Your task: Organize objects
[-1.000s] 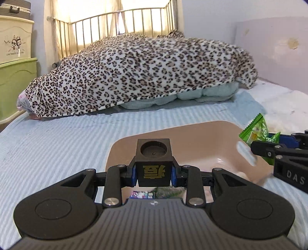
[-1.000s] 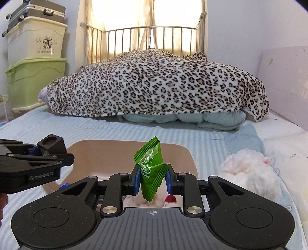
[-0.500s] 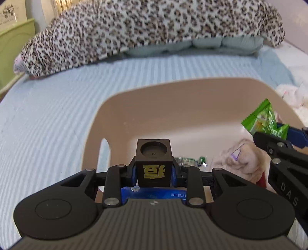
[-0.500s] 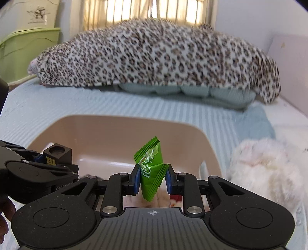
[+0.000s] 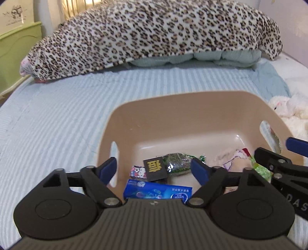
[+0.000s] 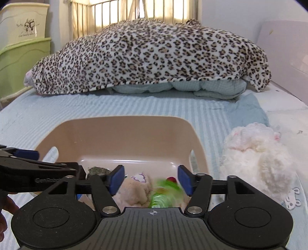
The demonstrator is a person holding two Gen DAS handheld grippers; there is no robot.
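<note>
A beige plastic basket point(image 5: 184, 115) sits on the striped blue bed; it also shows in the right wrist view point(image 6: 123, 130). My left gripper point(image 5: 154, 168) is open over its near side. The black cube with a gold character point(image 5: 155, 168) lies inside, beside a small cartoon packet point(image 5: 139, 172), a dark green packet point(image 5: 178, 161) and a blue box point(image 5: 157, 192). My right gripper point(image 6: 151, 177) is open over the basket. The green candy packet point(image 6: 163, 194) is blurred below it, beside a tan plush toy point(image 6: 134, 190).
A white plush toy point(image 6: 256, 153) lies on the bed right of the basket. A leopard-print blanket point(image 5: 154, 34) is heaped across the far side. Green and cream storage bins point(image 6: 21, 57) stand at the left. A metal rail point(image 6: 134, 9) is behind.
Both grippers have opened over the basket. The black cube dropped from the left one into the basket, and the green candy packet dropped from the right one.
</note>
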